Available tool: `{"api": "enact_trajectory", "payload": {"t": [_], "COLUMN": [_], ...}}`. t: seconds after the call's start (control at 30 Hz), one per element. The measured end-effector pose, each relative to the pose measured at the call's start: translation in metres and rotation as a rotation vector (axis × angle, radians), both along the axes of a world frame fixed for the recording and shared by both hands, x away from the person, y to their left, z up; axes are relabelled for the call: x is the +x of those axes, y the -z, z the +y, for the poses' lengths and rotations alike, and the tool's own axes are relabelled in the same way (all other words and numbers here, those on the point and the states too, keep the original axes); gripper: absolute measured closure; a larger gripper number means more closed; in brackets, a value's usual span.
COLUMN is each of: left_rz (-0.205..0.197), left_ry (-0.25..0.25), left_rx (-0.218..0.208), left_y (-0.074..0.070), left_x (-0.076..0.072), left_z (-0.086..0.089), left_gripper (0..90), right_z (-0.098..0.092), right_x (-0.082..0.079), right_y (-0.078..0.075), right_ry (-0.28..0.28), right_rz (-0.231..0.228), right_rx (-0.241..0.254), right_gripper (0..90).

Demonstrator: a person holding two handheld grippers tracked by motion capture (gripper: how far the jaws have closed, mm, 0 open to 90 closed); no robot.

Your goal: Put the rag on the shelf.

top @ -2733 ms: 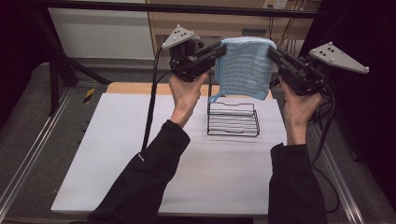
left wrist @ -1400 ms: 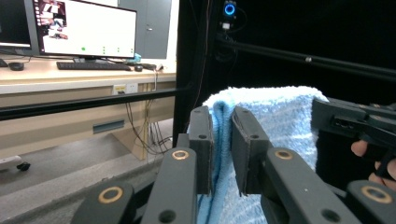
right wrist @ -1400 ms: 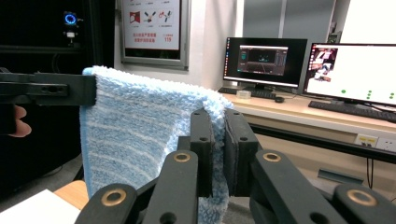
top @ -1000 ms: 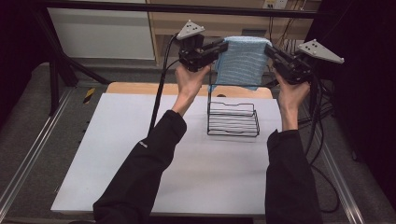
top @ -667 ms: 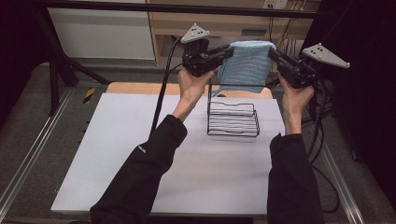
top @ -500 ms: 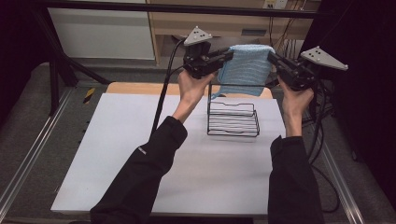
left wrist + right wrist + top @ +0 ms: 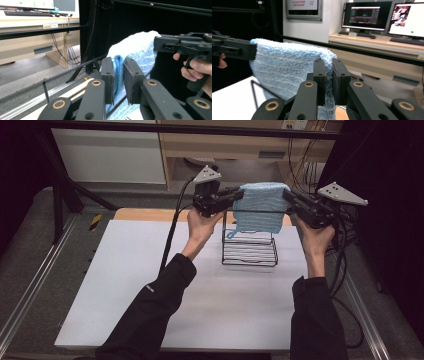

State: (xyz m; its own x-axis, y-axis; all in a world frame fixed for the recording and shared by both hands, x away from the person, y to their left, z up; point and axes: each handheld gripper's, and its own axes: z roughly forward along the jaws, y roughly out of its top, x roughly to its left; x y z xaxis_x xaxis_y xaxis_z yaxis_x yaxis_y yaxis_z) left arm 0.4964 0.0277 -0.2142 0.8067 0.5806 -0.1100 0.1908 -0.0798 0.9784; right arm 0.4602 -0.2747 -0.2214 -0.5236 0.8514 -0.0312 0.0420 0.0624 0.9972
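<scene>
Both hands lower than a second ago, towel dropped toward rack. Left gripper (image 7: 239, 195) jaws pinch one top corner of towel (image 7: 261, 213); right gripper (image 7: 289, 198) jaws pinch other corner. Towel: light blue, fluffy, ribbed stripes, folded double. Top edge stretched level between grippers, rest hanging downward over black wire rack (image 7: 250, 251) on white table (image 7: 150, 270).

Light blue towel (image 7: 261, 206) with faint paler stripes, black wire rack (image 7: 250, 251), white table (image 7: 150, 270).
</scene>
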Motion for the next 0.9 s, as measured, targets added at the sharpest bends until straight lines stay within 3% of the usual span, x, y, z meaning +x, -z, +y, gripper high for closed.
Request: {"api": "enact_trajectory", "payload": {"t": [0.4,0.6,0.9], "left_rz": [0.003,0.017,0.014], "left_ry": [0.039,0.065,0.076], "left_rx": [0.029,0.048,0.122], "left_y": [0.006,0.012,0.017], "left_x": [-0.009,-0.014,-0.026], "left_z": [0.003,0.006,0.005], "left_gripper": [78.3,78.1,77.7], "right_z": [-0.002,-0.002,-0.003], "right_x": [-0.015,-0.021,-0.032], "right_y": [0.001,0.006,0.013], "right_ry": [-0.025,-0.04,-0.06], "right_rz": [0.053,0.051,0.064], "right_rx": [-0.046,-0.054,-0.083], "right_gripper": [82.4,81.9,79.4]}}
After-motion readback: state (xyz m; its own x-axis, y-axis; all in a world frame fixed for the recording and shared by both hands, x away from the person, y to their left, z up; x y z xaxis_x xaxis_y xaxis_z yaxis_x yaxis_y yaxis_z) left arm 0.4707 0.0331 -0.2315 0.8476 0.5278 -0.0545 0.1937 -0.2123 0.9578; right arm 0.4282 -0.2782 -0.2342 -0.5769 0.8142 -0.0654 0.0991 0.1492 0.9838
